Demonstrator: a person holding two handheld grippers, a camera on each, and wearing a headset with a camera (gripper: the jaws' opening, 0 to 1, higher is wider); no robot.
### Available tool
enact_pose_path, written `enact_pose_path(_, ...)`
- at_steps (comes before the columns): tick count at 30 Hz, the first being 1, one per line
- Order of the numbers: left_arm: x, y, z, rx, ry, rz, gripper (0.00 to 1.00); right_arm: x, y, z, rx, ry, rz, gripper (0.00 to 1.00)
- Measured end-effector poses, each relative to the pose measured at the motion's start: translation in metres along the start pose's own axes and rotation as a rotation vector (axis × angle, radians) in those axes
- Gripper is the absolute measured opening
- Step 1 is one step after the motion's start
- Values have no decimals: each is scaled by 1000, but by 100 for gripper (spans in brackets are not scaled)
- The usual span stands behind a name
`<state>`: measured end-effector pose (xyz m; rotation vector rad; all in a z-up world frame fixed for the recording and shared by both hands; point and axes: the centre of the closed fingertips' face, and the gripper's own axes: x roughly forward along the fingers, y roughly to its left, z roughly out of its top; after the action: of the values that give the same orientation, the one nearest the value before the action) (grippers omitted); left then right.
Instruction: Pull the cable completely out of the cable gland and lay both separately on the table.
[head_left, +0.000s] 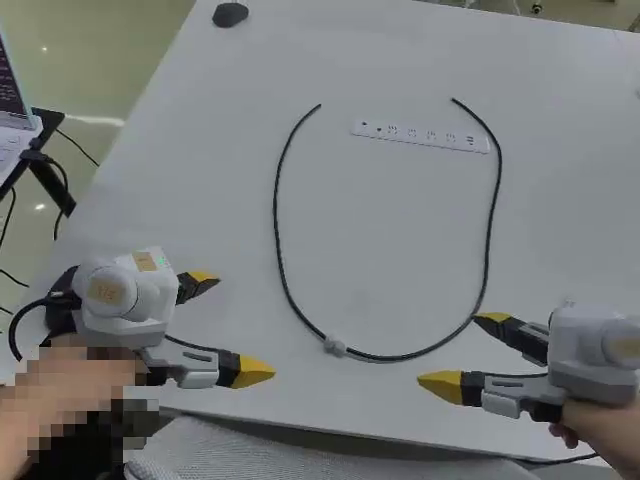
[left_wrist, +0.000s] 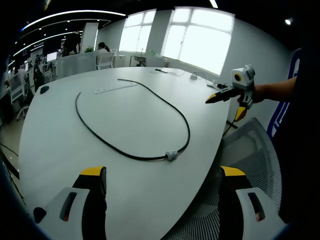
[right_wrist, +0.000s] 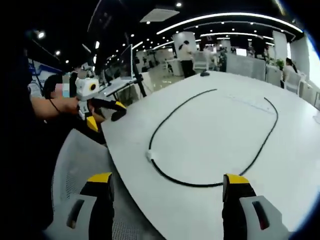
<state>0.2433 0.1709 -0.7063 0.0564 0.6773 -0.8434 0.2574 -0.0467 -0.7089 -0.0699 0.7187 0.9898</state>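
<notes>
Presently, both tools hover at the near edge of the bench (head_left: 400, 230), neither touching the work. The left tongs (head_left: 232, 325) and the right tongs (head_left: 462, 350) each stand spread wide with nothing between the tips. The black cable (head_left: 283, 215) lies on the bench in a large open loop, its two free ends pointing toward a white power strip (head_left: 420, 135) at the far side. The small pale cable gland (head_left: 334, 347) sits on the cable at the bottom of the loop, nearest the person and roughly between the two tools; the left gripper view places it just ahead of that tool's own tips. The step in hand appears to be the first grasp, with extraction not yet begun. A sound method would be to close one tool on the gland body and the other on the cable just beside it, then draw the two apart along the cable's own line (a sideways pull would likely bind the cable in the gland). The shorter run from gland to free end cannot be judged with confidence, though the gland looks slightly nearer the left side, so either direction calls for repeated regrips.
</notes>
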Motion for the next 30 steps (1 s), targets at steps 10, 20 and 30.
enact_pose_path(10,4,-2,0,10,15,-14,92,-3,-2,-6,-14,16,-10,85)
enact_pose_path(20,7,-2,-4,6,14,-17,91,10,-6,0,-67,44,-15,87)
enact_pose_path(30,8,-2,-13,12,30,-17,91,40,-3,15,-141,109,29,83)
